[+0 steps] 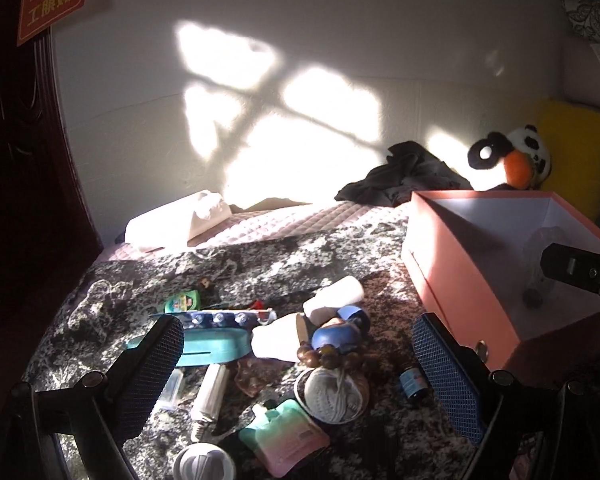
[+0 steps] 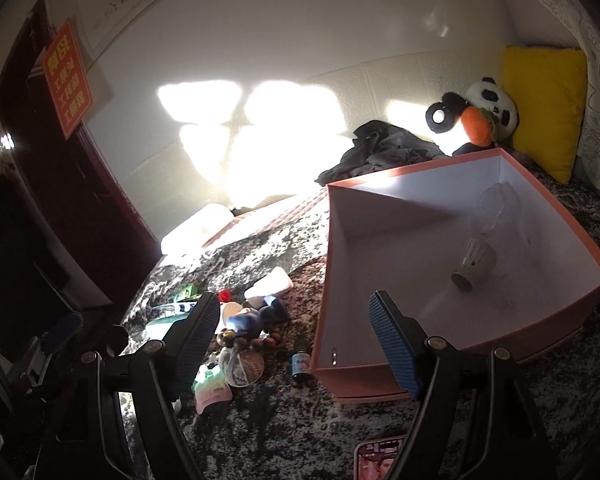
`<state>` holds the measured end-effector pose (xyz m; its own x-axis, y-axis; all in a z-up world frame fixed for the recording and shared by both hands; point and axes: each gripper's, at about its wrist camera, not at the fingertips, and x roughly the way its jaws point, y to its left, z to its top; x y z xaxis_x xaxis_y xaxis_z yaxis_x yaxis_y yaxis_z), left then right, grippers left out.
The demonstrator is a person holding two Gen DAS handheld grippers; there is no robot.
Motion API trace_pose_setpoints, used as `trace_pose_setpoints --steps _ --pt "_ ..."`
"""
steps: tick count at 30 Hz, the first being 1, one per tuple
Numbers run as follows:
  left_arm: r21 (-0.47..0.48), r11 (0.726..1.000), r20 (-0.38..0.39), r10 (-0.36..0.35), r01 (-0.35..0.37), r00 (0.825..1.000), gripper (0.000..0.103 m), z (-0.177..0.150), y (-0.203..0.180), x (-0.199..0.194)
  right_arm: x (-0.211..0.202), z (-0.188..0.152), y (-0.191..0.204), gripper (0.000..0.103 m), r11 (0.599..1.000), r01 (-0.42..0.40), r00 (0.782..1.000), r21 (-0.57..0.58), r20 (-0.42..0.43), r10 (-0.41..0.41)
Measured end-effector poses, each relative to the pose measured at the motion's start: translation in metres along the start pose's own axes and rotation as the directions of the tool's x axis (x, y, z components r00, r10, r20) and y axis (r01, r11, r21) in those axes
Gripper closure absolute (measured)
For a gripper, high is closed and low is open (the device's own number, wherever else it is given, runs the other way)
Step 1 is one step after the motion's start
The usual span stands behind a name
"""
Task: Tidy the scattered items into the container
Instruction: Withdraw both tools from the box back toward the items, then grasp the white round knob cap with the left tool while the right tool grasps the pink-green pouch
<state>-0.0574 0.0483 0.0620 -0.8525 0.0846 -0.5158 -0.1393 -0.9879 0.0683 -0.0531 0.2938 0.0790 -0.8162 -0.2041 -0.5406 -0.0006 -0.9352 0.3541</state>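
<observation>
Pink box [image 2: 452, 220] sits open-topped on the mottled dark blanket [image 2: 284, 416], ahead and to the right of my right tongs [image 2: 300, 340], whose right finger overlaps its near wall in the right wrist view. Inside it, on the white floor, I see a shuttlecock [image 2: 474, 262] lying on its side, and behind that a clear plastic piece [image 2: 496, 204] against the far wall; I cannot tell what that piece is. My right tongs stand wide apart with nothing between the blue pads.

My left tongs [image 1: 298, 354] are likewise spread wide and grip nothing. Between and just beyond their fingers lies the scattered heap: a teal case [image 1: 216, 346], a blister pack [image 1: 220, 317], a white bottle [image 1: 334, 294], a blue figure [image 1: 340, 330] touching a string of brown beads [image 1: 332, 358], a wound white ball [image 1: 336, 394] in a round lid, a pink and mint pouch [image 1: 288, 436] and a pale tube [image 1: 212, 394]. A small dark bottle [image 1: 411, 383] with a blue label lies just inside the left tongs' right finger, near the box's front corner.

Beyond the box I see a dark cloth [image 2: 384, 150], a plush panda [image 2: 476, 114] and a yellow cushion [image 2: 544, 108].
</observation>
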Motion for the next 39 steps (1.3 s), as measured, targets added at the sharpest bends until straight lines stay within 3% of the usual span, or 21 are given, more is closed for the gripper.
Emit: trace_pose_setpoints --steps 7,14,21,32,39 --pt "-0.103 0.994 -0.14 0.011 -0.025 0.99 0.007 -0.068 0.072 0.019 0.05 -0.08 0.064 0.024 0.995 -0.051 0.981 -0.088 -0.193 0.033" --pt "-0.096 0.995 -0.236 -0.022 -0.001 0.971 0.007 -0.114 0.081 0.05 0.104 -0.131 0.089 0.025 0.991 -0.047 0.94 -0.124 -0.34 0.002" --pt "-0.162 0.987 -0.3 -0.074 0.026 0.951 0.008 -0.124 0.09 0.079 0.14 -0.14 0.078 0.026 0.996 -0.02 0.911 -0.082 -0.412 -0.015" --pt "-0.19 0.982 -0.393 -0.098 0.024 0.914 0.008 -0.138 0.085 0.125 0.178 -0.136 0.059 0.028 0.997 -0.042 0.88 0.072 -0.469 0.071" --pt "-0.186 0.983 -0.377 -0.067 -0.005 0.924 0.021 -0.14 0.087 0.13 0.189 -0.131 0.063 0.028 0.997 -0.047 0.883 0.054 -0.465 0.066"
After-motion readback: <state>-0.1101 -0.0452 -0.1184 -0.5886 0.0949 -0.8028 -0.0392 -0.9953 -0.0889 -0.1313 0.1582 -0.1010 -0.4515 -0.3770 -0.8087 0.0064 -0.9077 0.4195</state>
